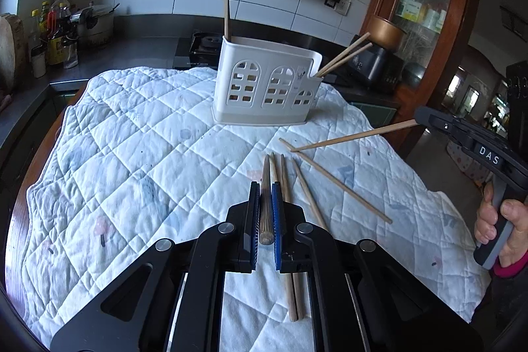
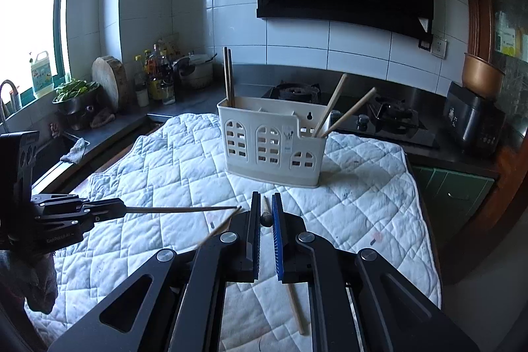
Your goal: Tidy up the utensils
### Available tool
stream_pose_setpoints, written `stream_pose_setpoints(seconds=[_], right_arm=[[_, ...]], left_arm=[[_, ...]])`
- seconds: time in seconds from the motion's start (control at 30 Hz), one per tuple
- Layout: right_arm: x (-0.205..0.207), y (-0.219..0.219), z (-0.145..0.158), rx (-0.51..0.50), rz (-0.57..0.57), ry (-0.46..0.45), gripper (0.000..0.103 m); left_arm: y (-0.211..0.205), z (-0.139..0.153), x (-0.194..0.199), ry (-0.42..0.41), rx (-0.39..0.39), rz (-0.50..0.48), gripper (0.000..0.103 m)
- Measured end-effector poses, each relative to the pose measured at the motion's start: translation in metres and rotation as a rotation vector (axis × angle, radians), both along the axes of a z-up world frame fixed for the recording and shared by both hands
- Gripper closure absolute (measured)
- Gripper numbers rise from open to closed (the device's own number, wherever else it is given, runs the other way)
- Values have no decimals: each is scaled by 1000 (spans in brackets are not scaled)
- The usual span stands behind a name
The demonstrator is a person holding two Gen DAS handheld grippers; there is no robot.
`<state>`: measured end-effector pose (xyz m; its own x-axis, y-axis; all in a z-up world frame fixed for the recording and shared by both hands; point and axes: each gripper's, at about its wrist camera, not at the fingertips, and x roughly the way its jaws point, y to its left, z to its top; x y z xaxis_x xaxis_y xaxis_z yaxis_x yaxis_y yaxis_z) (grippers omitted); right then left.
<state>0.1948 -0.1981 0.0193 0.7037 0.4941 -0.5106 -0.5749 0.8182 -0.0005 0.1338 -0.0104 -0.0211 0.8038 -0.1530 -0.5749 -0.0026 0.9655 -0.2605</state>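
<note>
I am holding one wooden chopstick (image 1: 265,197) in my left gripper (image 1: 265,187), jaws pinched narrow on its thick end, shaft running up the lower centre of the left wrist view. My right gripper (image 2: 265,198) is likewise clamping a second chopstick (image 2: 266,209), seen end-on at lower centre of the right wrist view; from the left camera its shaft (image 1: 353,134) is slanting out at right, tip over the quilted cloth (image 1: 132,137). Loose chopsticks (image 1: 343,187) are lying on the cloth at centre right. The white holder (image 1: 264,88) is standing at upper centre, already carrying a few sticks in its end compartments. Judgement: these are handling as light, stiff, smooth rods, likely pivoting or slipping in a narrow pinch. Gripping near the thick end is leaving the thin tip free to drop into a compartment, though the long overhang may swing.
</note>
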Motion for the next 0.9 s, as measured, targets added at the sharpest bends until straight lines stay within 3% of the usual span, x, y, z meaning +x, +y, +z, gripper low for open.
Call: stream_pose_setpoints(seconds=[0.23, 0.53, 0.73, 0.9], right_arm=[[30, 14, 35, -21, 0, 11, 96], [68, 19, 116, -17, -32, -56, 96], [92, 23, 156, 48, -59, -112, 96], [120, 30, 172, 117, -92, -134, 96]], left_arm=[[7, 28, 26, -20, 33, -41, 97], [8, 80, 68, -64, 114, -88, 97], [7, 121, 89, -112, 138, -101, 97], [8, 171, 104, -211, 168, -86, 97]])
